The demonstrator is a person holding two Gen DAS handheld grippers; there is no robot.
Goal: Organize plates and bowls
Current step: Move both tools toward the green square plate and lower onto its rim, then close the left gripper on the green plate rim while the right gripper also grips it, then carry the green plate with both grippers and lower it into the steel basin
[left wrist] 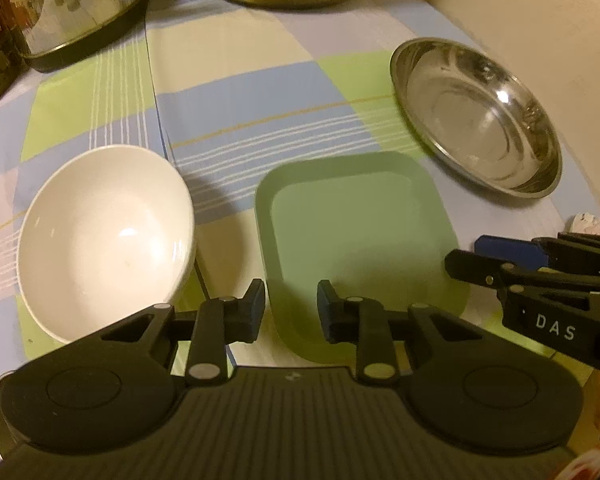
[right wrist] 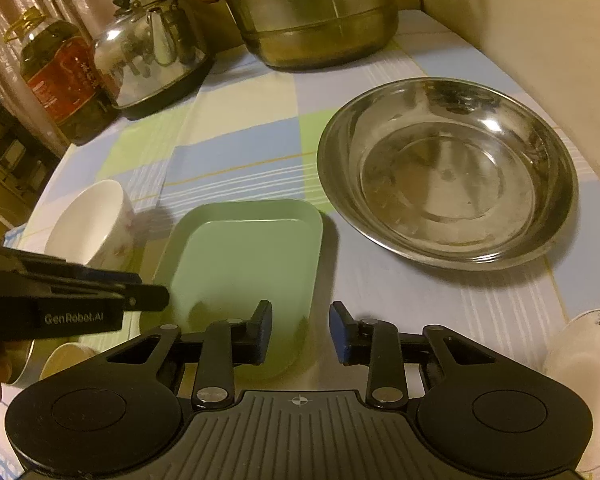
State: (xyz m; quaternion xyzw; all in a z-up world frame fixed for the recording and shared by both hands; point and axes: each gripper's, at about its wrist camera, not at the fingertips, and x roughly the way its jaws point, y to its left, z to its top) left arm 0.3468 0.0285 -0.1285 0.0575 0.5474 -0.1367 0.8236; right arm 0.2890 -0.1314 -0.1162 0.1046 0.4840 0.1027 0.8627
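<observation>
A green square plate (left wrist: 352, 240) lies on the checked tablecloth, just ahead of both grippers; it also shows in the right wrist view (right wrist: 244, 268). A white bowl (left wrist: 104, 232) stands to its left, seen with a flower print in the right wrist view (right wrist: 96, 224). A steel dish (left wrist: 476, 116) lies to its far right, large in the right wrist view (right wrist: 448, 172). My left gripper (left wrist: 291, 310) is open and empty over the plate's near left edge. My right gripper (right wrist: 300, 332) is open and empty over the plate's near right edge.
A kettle (right wrist: 152, 48), an oil bottle (right wrist: 60, 76) and a big steel pot (right wrist: 312, 12) stand at the back. Another flowered bowl (right wrist: 584, 344) sits at the near right and a cup (right wrist: 68, 356) at the near left. A wall runs along the right.
</observation>
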